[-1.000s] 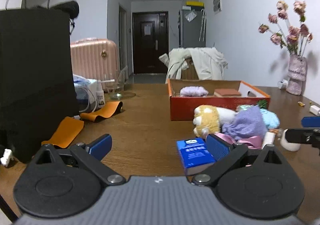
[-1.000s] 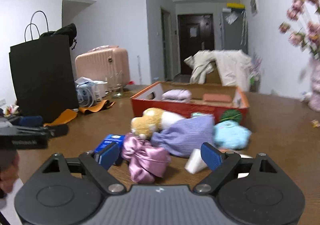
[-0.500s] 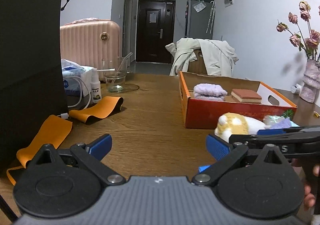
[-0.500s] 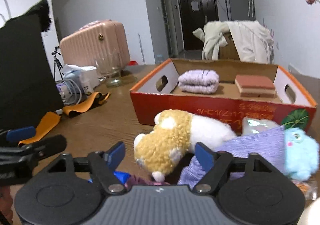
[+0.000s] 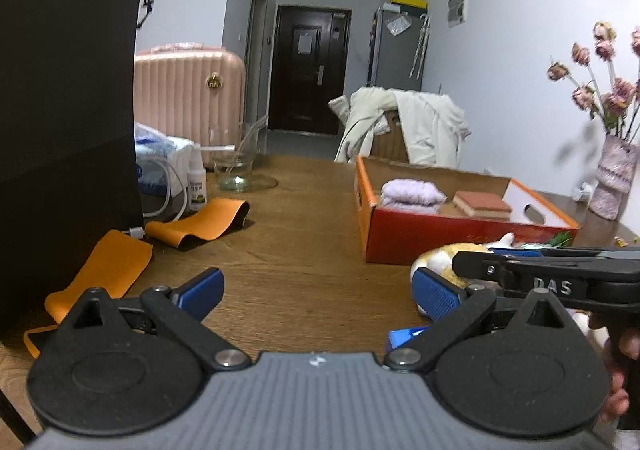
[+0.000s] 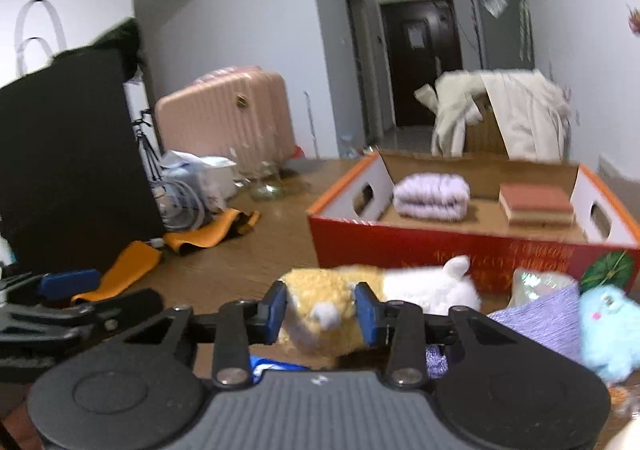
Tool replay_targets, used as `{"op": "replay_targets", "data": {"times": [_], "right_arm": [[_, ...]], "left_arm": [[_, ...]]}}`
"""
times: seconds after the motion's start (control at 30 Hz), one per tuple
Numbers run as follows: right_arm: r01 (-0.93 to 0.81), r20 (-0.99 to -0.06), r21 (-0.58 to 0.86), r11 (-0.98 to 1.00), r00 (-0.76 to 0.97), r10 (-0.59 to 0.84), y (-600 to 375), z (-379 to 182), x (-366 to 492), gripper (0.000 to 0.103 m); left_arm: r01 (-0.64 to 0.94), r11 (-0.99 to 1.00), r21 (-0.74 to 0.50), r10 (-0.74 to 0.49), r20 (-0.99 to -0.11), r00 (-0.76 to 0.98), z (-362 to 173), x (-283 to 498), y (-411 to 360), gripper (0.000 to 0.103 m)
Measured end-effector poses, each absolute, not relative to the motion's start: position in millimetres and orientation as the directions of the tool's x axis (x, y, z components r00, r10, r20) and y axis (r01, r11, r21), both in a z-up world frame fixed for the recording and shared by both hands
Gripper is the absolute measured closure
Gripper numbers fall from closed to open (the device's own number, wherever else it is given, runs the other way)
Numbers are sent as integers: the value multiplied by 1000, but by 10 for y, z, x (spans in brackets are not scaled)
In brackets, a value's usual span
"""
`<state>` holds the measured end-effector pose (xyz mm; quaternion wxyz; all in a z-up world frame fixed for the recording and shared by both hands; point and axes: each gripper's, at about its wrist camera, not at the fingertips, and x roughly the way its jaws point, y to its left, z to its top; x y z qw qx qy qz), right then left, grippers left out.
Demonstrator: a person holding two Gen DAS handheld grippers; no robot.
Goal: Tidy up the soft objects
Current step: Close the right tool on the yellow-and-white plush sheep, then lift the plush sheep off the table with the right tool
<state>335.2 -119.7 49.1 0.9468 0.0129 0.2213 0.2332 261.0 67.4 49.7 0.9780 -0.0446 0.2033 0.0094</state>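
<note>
Right gripper (image 6: 321, 309) jaws have just been closing and now pinch the yellow end of the plush toy (image 6: 360, 302) on the table (image 6: 248, 250). Left gripper (image 5: 316, 290) gapes wide, holding nothing. Behind the toy, the red box (image 6: 472, 250) holds a folded lilac towel (image 6: 432, 197) and a sponge (image 6: 536, 205).
</note>
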Motion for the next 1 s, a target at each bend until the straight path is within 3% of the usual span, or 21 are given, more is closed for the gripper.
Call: {"op": "replay_targets", "data": {"times": [0.2, 0.33, 0.43, 0.67, 0.7, 0.73, 0.8, 0.9, 1.0], "right_arm": [[-463, -324, 87, 882, 824, 464, -1419, 714, 2507, 71], [-528, -309, 52, 847, 798, 517, -1605, 560, 1909, 71], [-566, -329, 35, 824, 772, 544, -1734, 404, 1581, 71], [-570, -386, 105, 815, 732, 561, -2071, 160, 1374, 71], [-570, -386, 115, 813, 728, 566, -2103, 140, 1369, 71], [-563, -387, 127, 817, 730, 564, -2139, 113, 1353, 71], [-535, -400, 150, 831, 736, 546, -2214, 65, 1353, 71], [-458, -411, 177, 871, 770, 488, -2333, 16, 1355, 70], [-447, -371, 244, 861, 777, 509, -2433, 39, 1302, 67]], "left_arm": [[2, 994, -109, -44, -384, 922, 566, 2256, 559, 1], [53, 991, -126, -102, -424, 900, 439, 2049, 391, 1], [75, 985, -154, -137, -448, 883, 376, 1975, 300, 1], [269, 918, -293, -385, -486, 784, 290, 2069, -21, 2], [287, 909, -303, -408, -495, 767, 264, 2091, -80, 7], [302, 901, -311, -427, -510, 747, 231, 2136, -154, 23], [322, 889, -325, -454, -535, 712, 186, 2183, -249, 42], [309, 890, -335, -449, -531, 719, 195, 2110, -296, 48], [226, 933, -281, -345, -515, 785, 205, 1889, -269, 48]]}}
